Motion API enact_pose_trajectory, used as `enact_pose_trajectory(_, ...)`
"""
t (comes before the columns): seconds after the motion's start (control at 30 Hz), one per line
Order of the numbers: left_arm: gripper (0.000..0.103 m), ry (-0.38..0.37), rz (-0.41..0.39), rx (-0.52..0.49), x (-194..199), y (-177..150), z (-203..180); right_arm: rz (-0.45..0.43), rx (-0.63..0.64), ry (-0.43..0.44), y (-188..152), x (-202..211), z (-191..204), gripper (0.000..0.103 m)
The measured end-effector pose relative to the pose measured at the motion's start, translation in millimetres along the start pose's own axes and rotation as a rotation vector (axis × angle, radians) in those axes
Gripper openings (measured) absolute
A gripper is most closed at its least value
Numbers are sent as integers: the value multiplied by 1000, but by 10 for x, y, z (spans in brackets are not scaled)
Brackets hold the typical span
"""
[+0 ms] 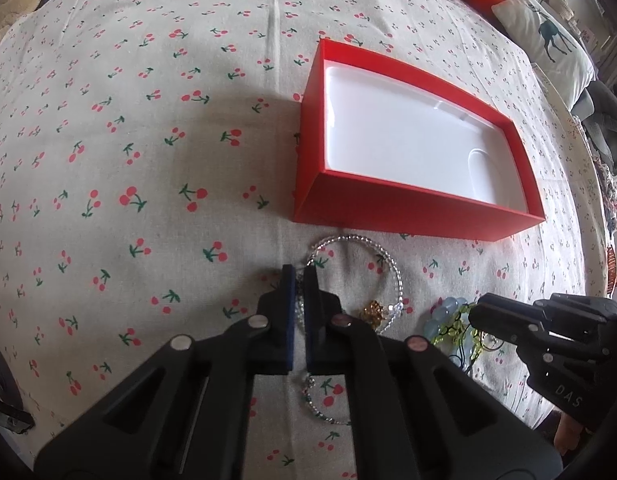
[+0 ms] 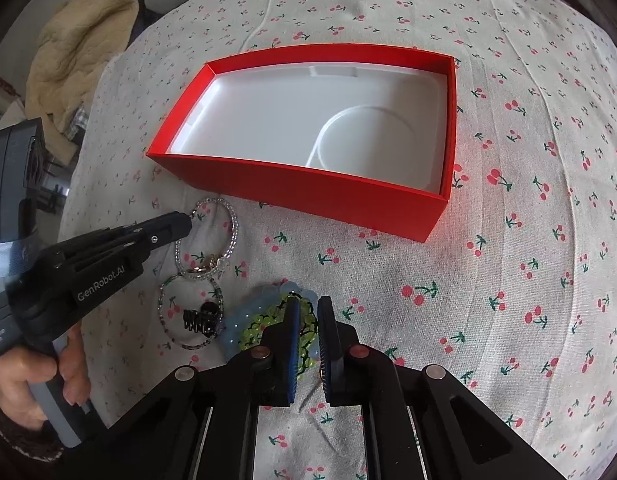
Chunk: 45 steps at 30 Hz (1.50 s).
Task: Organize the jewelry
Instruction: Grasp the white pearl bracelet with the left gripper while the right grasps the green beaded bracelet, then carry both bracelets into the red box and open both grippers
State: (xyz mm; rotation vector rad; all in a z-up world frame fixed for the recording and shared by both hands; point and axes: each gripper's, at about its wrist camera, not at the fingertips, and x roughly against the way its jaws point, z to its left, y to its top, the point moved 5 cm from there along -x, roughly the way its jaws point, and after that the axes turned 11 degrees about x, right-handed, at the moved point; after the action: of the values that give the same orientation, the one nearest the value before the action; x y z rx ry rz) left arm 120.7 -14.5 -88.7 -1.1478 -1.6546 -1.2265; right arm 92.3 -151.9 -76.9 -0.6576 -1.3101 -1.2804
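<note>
Cherry-print cloth (image 2: pixel 508 240) is covering the counter, with a tan blanket (image 2: pixel 80 48) lying beyond its far left edge. Left to right in the right wrist view: a hand (image 2: pixel 32 392) is holding the left tool (image 1: pixel 298 276), whose jaws are sitting closed on the clear-bead bracelet (image 1: pixel 388 260), its strand pinched between the pads in the left wrist view. Below it, a second beaded loop (image 2: pixel 168 316) is lying with a black spring-like piece (image 2: pixel 200 320) inside. Next, the right tool (image 2: pixel 308 308) is standing nearly shut over the heap of pale blue beads (image 2: pixel 236 320) and the yellow-green bead string (image 2: pixel 264 320); the green strand appears to be caught against its left pad, though this grip cannot be confirmed. The open red box (image 2: pixel 308 196), with its bare white insert, is waiting just beyond the jewelry.

Risk: the pieces are touching and overlapping, so lifting either could drag a neighbour along; a thin strand, pinched only at the pad tips, may slip free over the box wall.
</note>
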Motion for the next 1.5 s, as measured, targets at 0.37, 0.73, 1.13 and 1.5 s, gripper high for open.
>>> enact_pose_trajectory(0.37,4,-40,-51,-13,296,-34,-63,-77,30,15,-6,312,89,6)
enact_pose_trajectory(0.73,4,-7,-10,1,167,-128,17,14,55,-42,-37,64,68,23)
enact_pose_trajectory(1.13,4,-4,-9,-9,149,-136,7,25,118,-116,29,-102,173,6)
enact_pose_trajectory(1.5,4,-67,-76,-38,487,-48,-129,-91,114,-81,122,321,229,6)
